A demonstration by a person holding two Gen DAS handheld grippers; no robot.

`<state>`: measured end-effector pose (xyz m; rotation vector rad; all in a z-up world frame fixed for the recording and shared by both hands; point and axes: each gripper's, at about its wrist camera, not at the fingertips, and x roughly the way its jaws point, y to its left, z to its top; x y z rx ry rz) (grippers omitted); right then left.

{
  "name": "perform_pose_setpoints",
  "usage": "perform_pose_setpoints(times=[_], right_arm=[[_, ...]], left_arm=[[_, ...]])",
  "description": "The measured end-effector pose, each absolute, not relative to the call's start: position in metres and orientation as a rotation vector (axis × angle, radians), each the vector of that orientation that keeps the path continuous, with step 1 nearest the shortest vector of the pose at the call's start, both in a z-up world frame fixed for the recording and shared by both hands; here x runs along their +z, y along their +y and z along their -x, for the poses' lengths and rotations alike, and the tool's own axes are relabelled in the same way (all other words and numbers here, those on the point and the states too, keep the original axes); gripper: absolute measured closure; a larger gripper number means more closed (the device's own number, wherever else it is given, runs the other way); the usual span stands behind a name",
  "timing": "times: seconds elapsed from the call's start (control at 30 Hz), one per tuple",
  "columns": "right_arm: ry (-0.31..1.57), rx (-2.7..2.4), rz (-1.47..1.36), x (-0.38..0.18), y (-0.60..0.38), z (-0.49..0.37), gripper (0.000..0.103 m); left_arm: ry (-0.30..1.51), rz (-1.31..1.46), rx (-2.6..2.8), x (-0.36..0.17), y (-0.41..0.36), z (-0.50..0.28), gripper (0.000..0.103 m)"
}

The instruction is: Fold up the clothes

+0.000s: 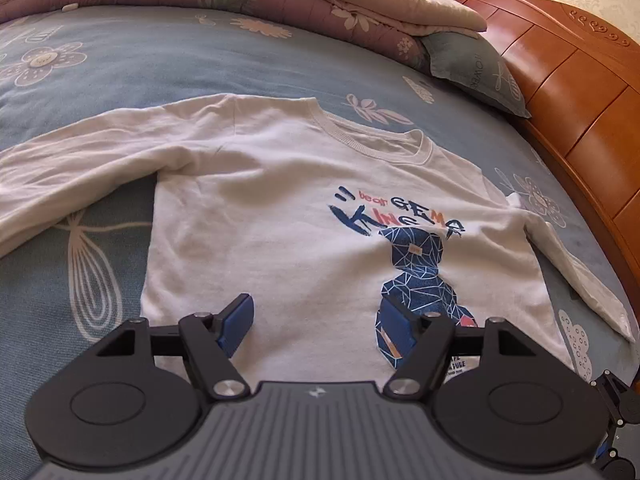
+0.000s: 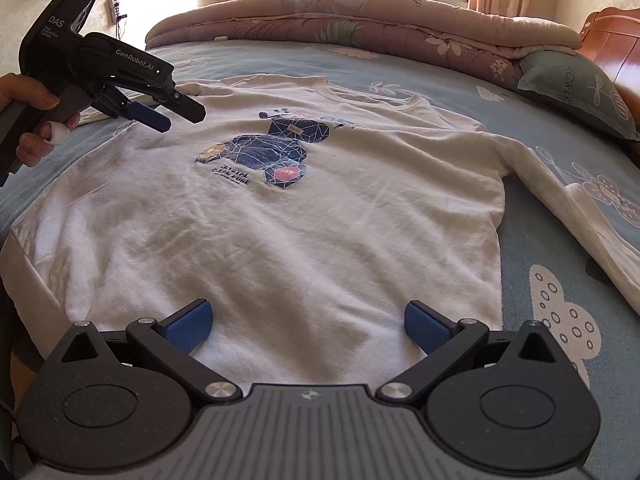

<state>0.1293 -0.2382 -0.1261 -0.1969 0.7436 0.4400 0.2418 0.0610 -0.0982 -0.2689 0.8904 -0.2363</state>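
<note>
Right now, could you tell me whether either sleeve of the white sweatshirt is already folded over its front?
No, both sleeves of the white sweatshirt lie spread out on the blue bedsheet, clear of the printed front.

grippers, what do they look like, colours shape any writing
Both are alike: black linkage arms with silver pivot pins, blue ribbed pads, round black discs beside a ridged grey body. The left gripper, seen side-on, has a black housing printed "DAS" and "GenRobot.AI". The right gripper shows a small logo on its grey body.
</note>
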Motion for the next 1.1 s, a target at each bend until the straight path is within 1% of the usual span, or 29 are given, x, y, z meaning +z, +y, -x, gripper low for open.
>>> perform_pose_setpoints(times=[0.07,0.27,0.37,0.5,0.57,0.67,0.83,0.87,0.9,1.0,1.1], right_arm=[[0.745,0.436,0.196,-0.126,-0.237,-0.129,0.000],[0.757,0.430,0.199,-0.125,-0.235,-0.131,0.000],[0.762,0.429,0.199,-0.125,-0.235,-0.132,0.000],[0.769,0.425,0.200,-0.124,-0.234,-0.133,0.000],[0.775,0.424,0.202,-0.124,-0.234,-0.133,0.000],[0.781,0.424,0.204,-0.123,-0.233,-0.134,0.000],[0.792,0.430,0.209,-0.122,-0.233,-0.136,0.000],[0.796,0.434,0.213,-0.122,-0.233,-0.137,0.000],[0.802,0.436,0.216,-0.121,-0.232,-0.139,0.000],[0.821,0.436,0.224,-0.120,-0.230,-0.142,0.000],[0.848,0.422,0.226,-0.118,-0.227,-0.146,0.000]], left_arm=[[0.858,0.275,-0.242,-0.102,0.063,-0.231,0.031],[0.872,0.273,-0.283,-0.092,0.085,-0.210,0.031],[0.807,0.260,-0.273,-0.075,0.102,-0.217,0.031],[0.738,0.336,-0.234,-0.059,0.131,-0.251,0.031],[0.729,0.380,-0.192,-0.056,0.144,-0.269,0.033],[0.736,0.455,-0.229,-0.064,0.155,-0.276,0.033],[0.826,0.452,-0.217,-0.105,0.159,-0.260,0.033],[0.819,0.472,-0.216,-0.112,0.163,-0.256,0.034],[0.781,0.501,-0.231,-0.114,0.167,-0.248,0.030],[0.799,0.555,-0.231,-0.112,0.173,-0.246,0.030],[0.801,0.508,-0.232,-0.097,0.173,-0.251,0.031]])
